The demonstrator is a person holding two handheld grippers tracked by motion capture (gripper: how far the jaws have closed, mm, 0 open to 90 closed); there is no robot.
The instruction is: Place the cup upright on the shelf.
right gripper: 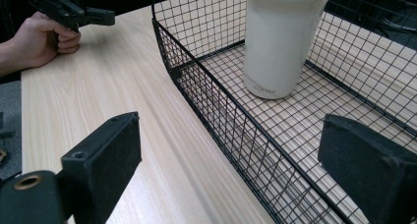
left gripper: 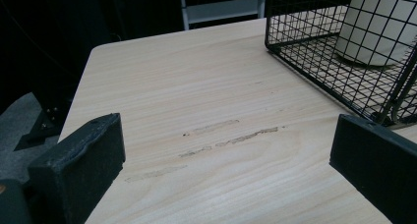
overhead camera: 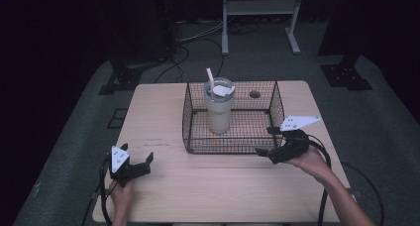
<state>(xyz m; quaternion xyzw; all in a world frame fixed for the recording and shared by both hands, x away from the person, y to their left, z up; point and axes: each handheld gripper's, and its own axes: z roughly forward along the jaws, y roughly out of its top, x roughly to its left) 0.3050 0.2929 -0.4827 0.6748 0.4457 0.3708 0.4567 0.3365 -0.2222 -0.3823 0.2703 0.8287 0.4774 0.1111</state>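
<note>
A pale wooden bench [overhead camera: 218,179] with rounded corners carries everything here. On its far half, toward twelve o'clock from the person, sits a black wire-mesh basket [overhead camera: 230,145], rectangular and open-topped. Inside it, in the left half, a cream-coloured insulated tumbler [overhead camera: 218,112] stands upright on the mesh floor, capped by a clear lid with a white straw [overhead camera: 210,78] leaning out of it.

The right hand-held gripper [overhead camera: 267,141] lies at about four o'clock from the tumbler, just beside the basket's near right corner; its jaws are spread wide, one on either side of the basket's near wall, gripping nothing. The left hand-held gripper [overhead camera: 137,158] rests at about seven o'clock from the basket, well apart from it, jaws likewise released over bare, faintly scuffed wood.
</note>
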